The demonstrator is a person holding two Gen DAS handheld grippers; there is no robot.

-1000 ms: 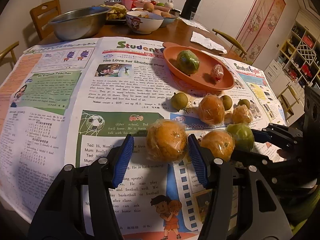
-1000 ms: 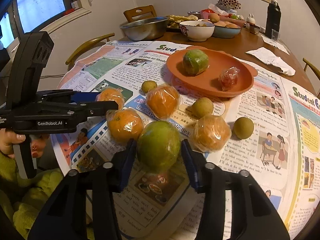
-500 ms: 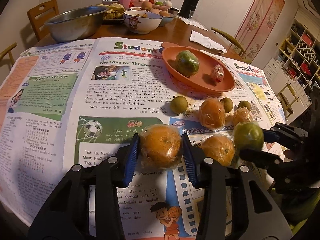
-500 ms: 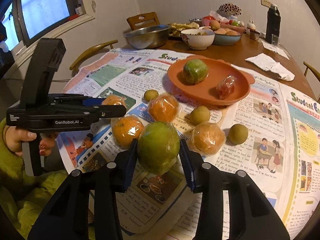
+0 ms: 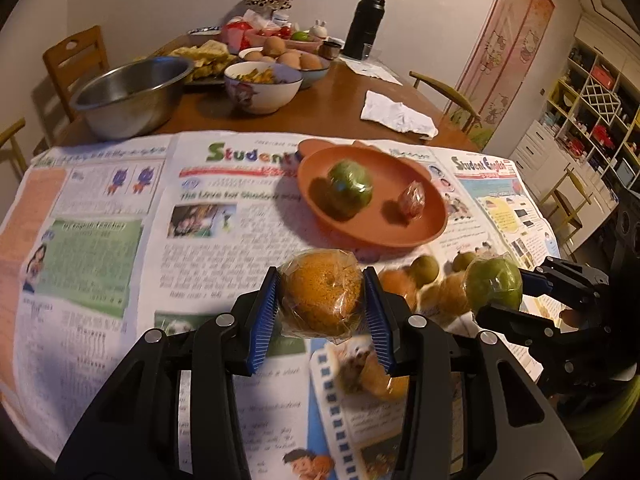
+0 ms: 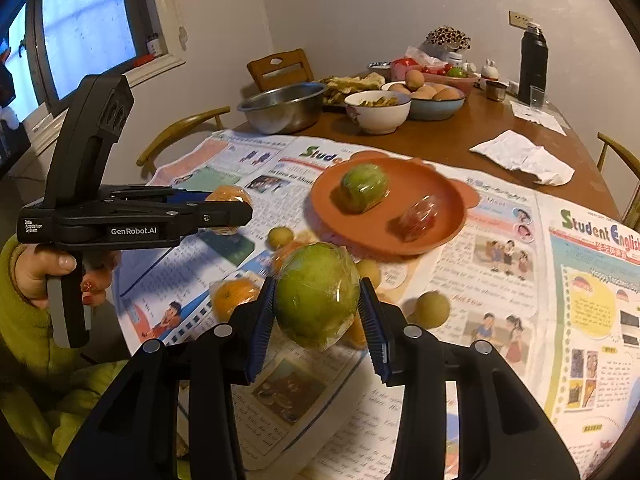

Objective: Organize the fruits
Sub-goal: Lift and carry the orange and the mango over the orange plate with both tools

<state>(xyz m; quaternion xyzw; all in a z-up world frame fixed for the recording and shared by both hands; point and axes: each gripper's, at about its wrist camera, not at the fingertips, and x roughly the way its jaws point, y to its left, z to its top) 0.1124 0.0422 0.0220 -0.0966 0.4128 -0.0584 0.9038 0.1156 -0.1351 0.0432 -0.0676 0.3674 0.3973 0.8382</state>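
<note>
both grippers are loaded. left gripper [image 5: 322, 316] is clamped on a film-wrapped orange [image 5: 320, 294], pads on its sides, fruit clear of the newspaper [image 5: 100, 240]. right gripper [image 6: 318, 322] pinches a wrapped green fruit [image 6: 318, 294] the same way, also off the paper.

handling, my read: both round and firm, light enough for a side pinch. the film looks slick and loose, so the skin can slide under it. grip across the widest part, not the bunched wrap ends. too much squeeze bruises the orange.

just past them: more wrapped oranges and small bare green fruits loose on the paper. beyond, the orange plate [image 6: 440, 232] already holds another green fruit [image 6: 364, 187] and a small red wrapped item [image 6: 416, 216]. far end of the table: a steel bowl [image 6: 284, 110], food bowls, a flask [image 6: 533, 65].

views: the right one shows the person's hand [image 6: 44, 268] on the left gripper's handle and a window; the left one doesn't. the left one shows the right gripper side-on with its fruit, plus shelves and a door the right one misses. both are motion-blurred.
</note>
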